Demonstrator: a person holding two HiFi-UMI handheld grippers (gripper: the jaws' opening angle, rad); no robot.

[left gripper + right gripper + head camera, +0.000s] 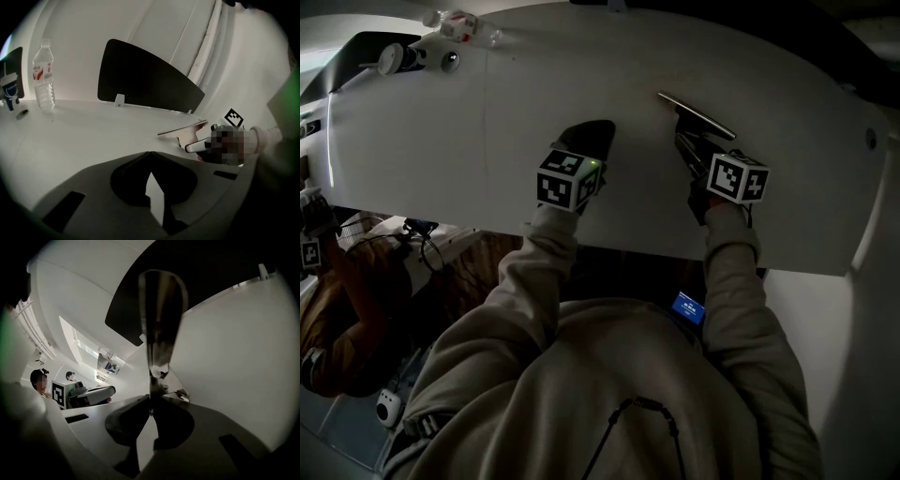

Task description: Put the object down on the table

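My right gripper [687,138] is shut on a flat metal tool [697,115] with a thin shiny blade, held low over the white table [487,141]. In the right gripper view the blade [159,319] stands up from the jaws [151,404]. The left gripper view shows the tool [182,129] lying level just above the tabletop; I cannot tell whether it touches. My left gripper [589,133] hovers to the left of it, shut with nothing between its dark jaws [149,153].
A clear water bottle [43,75] stands at the table's far left, with small items [394,58] near it. A dark partition panel [145,79] rises along the back edge. A person [337,309] sits left of the table.
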